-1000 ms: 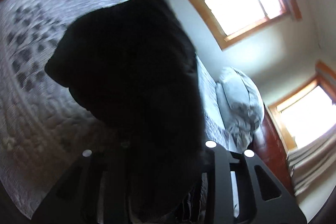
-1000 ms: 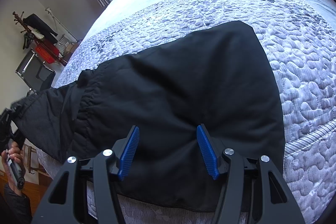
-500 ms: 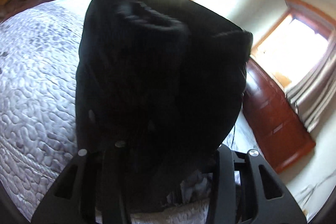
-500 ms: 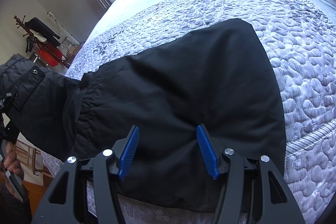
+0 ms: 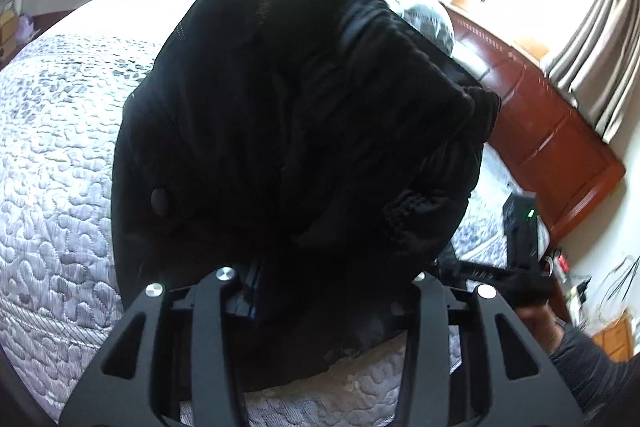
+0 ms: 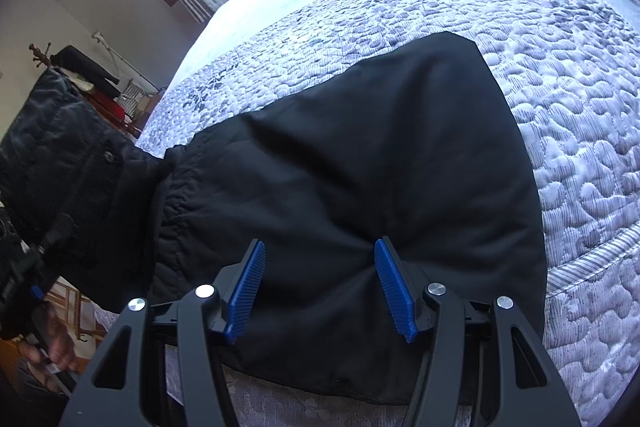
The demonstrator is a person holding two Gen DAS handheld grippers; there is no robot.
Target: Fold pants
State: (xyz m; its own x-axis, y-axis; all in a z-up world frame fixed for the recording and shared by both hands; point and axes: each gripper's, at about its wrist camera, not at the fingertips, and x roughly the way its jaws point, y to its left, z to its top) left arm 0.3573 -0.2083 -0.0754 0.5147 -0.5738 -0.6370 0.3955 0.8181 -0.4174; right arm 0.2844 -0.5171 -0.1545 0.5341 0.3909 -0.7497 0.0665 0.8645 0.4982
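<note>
Two claws, left (image 5: 332,291) opening, right (image 6: 320,287) spread, on one pants (image 6: 360,167).

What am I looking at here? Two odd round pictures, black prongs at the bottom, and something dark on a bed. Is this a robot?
No robot: a person holds a hand tool with two fingers in each hand, and each tool carries a wide-angle camera looking along its fingers. That lens bends the pictures round.

One picture is from the left gripper. Black pants fill most of it: the fabric lies between its fingers, lifted above the bed, and the jaws are opening. At the lower right you see the person's other hand with its tool.

The other picture is from the right gripper. Its blue pads stand apart and press on the pants spread on the quilted bed; they pinch no fabric. At the left edge, the lifted part of the pants hangs from the left tool.
</note>
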